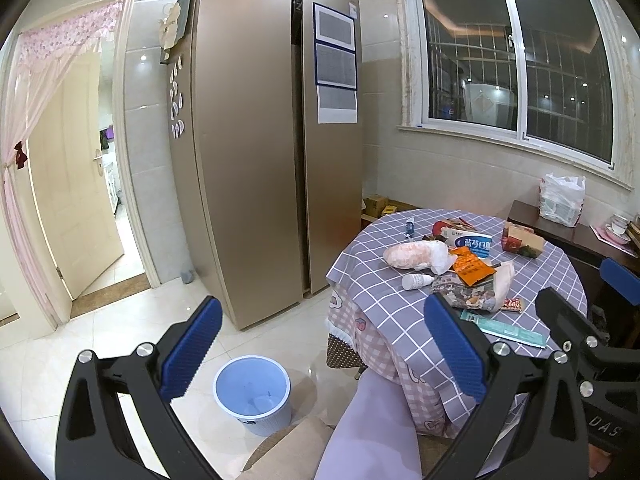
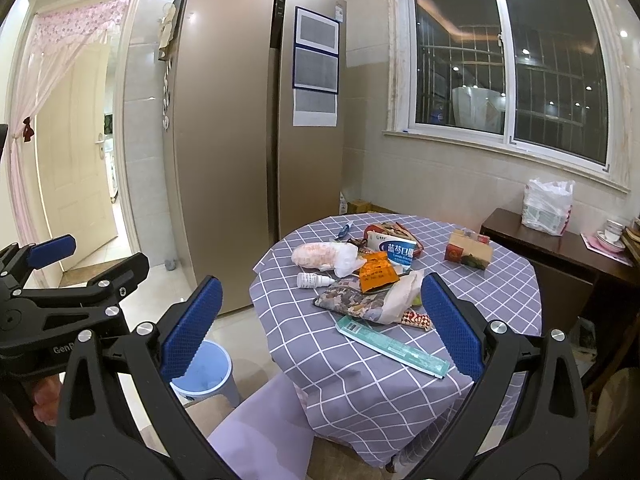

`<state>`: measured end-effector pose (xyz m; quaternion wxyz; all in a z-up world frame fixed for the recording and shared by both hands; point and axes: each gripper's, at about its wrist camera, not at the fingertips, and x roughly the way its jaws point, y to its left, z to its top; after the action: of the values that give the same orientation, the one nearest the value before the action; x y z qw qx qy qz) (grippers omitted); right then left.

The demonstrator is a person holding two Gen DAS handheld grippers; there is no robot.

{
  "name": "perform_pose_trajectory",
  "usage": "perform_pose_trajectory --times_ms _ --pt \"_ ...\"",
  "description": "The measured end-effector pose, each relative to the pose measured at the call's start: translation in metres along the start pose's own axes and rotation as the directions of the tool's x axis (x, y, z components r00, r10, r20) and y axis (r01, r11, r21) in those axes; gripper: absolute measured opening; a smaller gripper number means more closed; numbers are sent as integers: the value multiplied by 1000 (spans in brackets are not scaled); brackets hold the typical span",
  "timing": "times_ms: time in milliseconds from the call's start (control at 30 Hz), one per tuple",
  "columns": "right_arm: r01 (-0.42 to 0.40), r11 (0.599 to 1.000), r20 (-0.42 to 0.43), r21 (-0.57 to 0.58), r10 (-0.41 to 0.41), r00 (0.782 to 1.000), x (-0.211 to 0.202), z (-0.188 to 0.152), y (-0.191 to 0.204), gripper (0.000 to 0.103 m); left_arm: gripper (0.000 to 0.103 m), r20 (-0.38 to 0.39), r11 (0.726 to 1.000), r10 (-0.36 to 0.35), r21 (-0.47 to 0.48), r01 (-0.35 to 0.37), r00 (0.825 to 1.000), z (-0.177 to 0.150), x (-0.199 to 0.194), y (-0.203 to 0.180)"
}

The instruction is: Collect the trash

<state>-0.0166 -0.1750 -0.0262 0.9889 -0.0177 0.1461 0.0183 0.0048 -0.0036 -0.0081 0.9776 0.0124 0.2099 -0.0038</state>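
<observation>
Both tools spread wide, empty: left tool (image 1: pixel 322 354), right tool (image 2: pixel 322 330). Trash (image 2: pixel 360 280) heaped mid-frame on the worktop (image 2: pixel 360 384). Blue bin (image 1: pixel 253 394) on floor, lower centre-left.

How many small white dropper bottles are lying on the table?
1. The white dropper bottle lies on its side on the table, left of the trash pile, below the pink bag. Others may be hidden under wrappers.
</observation>
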Motion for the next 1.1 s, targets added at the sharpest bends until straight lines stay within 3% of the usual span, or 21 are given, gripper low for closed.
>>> perform_pose_trajectory --times_ms 1100 --pt "22 999 -4 -32 -22 1000 0 2 8 98 99 5 999 32 0 -32 999 4 -5 5"
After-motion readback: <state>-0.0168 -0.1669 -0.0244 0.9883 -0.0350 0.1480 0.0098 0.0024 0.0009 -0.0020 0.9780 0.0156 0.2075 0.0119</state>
